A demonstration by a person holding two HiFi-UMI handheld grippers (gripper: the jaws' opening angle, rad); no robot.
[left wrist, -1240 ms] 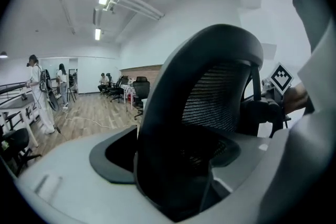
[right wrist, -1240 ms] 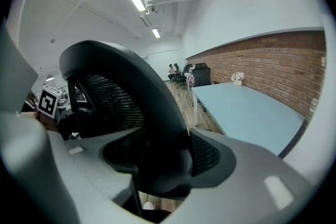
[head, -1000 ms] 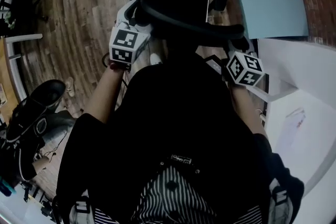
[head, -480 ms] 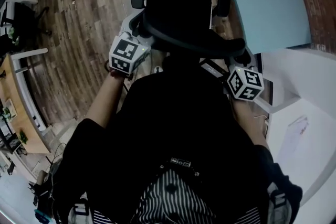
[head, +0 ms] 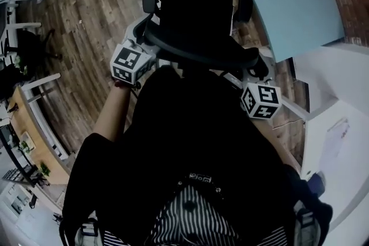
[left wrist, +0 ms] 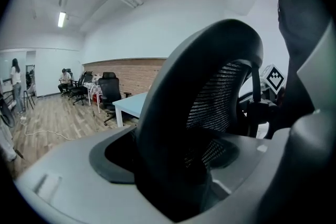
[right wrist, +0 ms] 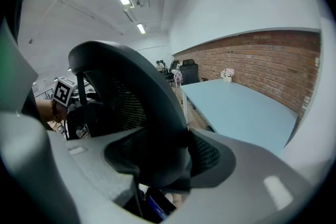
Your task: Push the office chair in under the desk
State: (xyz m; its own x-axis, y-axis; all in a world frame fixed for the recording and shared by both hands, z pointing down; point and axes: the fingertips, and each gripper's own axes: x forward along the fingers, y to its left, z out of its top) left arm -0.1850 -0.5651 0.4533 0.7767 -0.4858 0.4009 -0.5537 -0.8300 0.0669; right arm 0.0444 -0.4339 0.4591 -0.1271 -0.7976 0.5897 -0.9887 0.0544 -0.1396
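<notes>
The black office chair [head: 196, 8] stands in front of me, seen from above, with its right armrest at the edge of the light blue desk [head: 294, 3]. My left gripper [head: 145, 31] clasps the left side of the curved backrest rim [head: 196, 55], and my right gripper [head: 256, 69] clasps its right side. In the left gripper view the rim [left wrist: 210, 86] fills the gap between the jaws of the left gripper [left wrist: 173, 165]. The right gripper [right wrist: 163, 160] holds the rim [right wrist: 131, 86] likewise. Both pairs of jaws have just been closing on the rim.
A white desk [head: 340, 141] stands at my right. On the wooden floor [head: 92, 20] lie cables, and at the left are a wooden desk [head: 29, 141] and dark chairs. Further chairs [left wrist: 107, 92] and people stand far back in the room. A brick wall [right wrist: 262, 60] runs behind the blue desk [right wrist: 236, 107].
The chair and both grippers have shifted across the floor, and the chair's right armrest now meets the blue desk's edge. The left gripper's cube has moved left in the picture.
</notes>
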